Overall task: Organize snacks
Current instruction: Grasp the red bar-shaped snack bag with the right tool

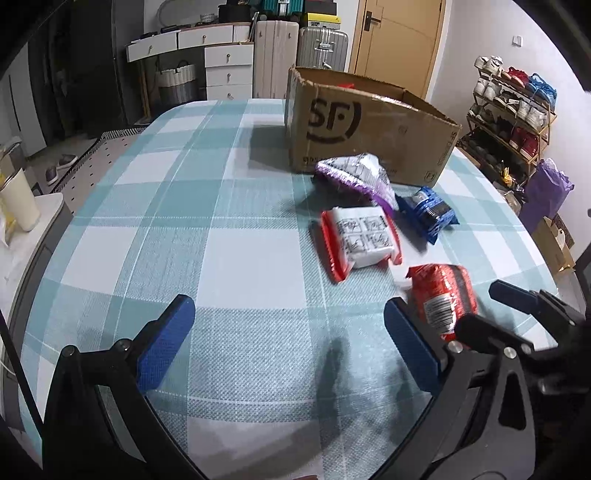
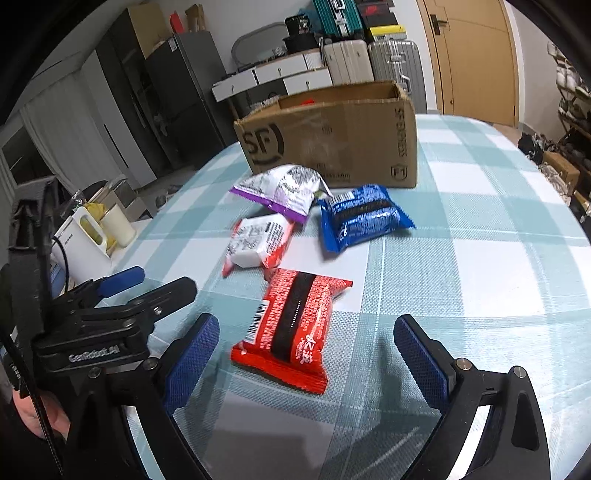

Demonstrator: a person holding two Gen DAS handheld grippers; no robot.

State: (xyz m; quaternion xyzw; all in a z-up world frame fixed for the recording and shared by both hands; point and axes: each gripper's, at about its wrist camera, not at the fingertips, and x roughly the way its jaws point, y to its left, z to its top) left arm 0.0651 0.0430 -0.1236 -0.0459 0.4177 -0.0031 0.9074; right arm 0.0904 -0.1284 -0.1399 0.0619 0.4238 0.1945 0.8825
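Between the right gripper's spread fingers lies a red snack packet, seemingly untouched, while the left gripper's fingers gape over bare bench.

Left gripper and right gripper both spread wide, side by side.

Table covering: checked cloth in teal, white and grey squares.
Rear wall: wooden door with a dark lever handle; pale wall with a switch plate to its right.
Storage, rear: white chest of drawers; beige and silver suitcases standing side by side, dark cases stacked above.
Left side: woven laundry basket on the floor; tall dark cabinet.
Right side: tiered shoe rack filled with shoes; purple bag beside it.
Light: even indoor lighting, soft shadows on the cloth.
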